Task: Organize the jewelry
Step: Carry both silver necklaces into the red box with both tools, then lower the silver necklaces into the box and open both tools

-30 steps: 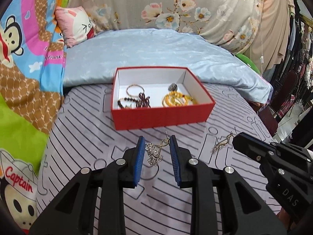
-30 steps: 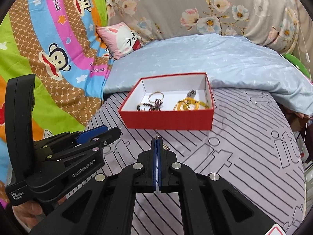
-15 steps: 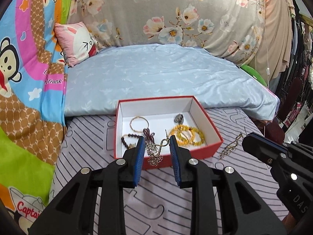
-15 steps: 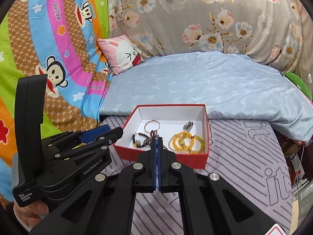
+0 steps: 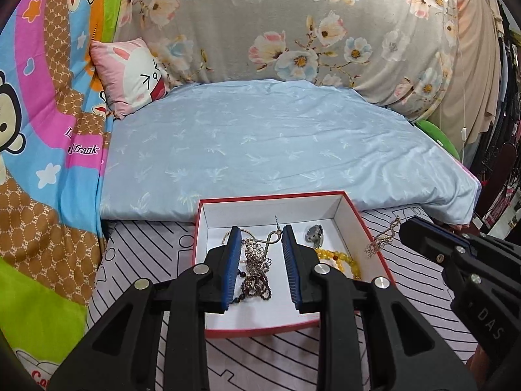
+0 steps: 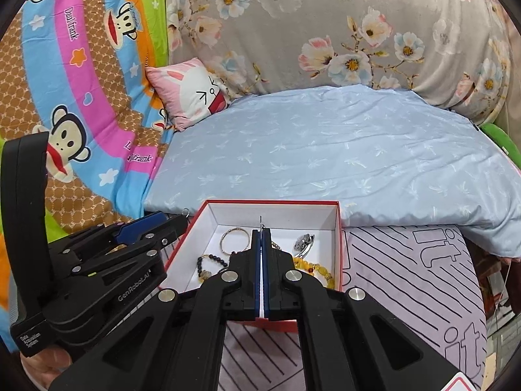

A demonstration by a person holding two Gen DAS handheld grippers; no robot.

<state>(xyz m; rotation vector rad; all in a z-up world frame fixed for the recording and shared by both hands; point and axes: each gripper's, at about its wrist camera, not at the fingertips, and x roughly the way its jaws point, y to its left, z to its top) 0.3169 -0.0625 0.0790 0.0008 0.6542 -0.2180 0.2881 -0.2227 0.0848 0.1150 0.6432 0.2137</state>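
A red box (image 5: 374, 238) with a white inside sits on the striped bed cover and holds a thin bangle, dark beads (image 5: 257, 288), yellow beads (image 5: 338, 257) and a silver piece (image 5: 314, 232). My left gripper (image 5: 261, 238) is over the box, jaws apart, with a silver dangling earring (image 5: 257, 257) between them; whether they grip it is unclear. My right gripper (image 6: 262, 233) is shut on a gold earring (image 5: 382, 239), whose hook shows above the fingertips (image 6: 260, 223), over the box (image 6: 338, 238).
A light blue quilt (image 5: 276, 143) lies behind the box, with a pink cat pillow (image 5: 133, 75) and a floral cover behind. A cartoon monkey blanket (image 6: 65, 97) is at the left. The bed edge drops off at the right.
Both grippers have moved forward with their earrings, from the striped cover in front of the box to above the inside of the box.
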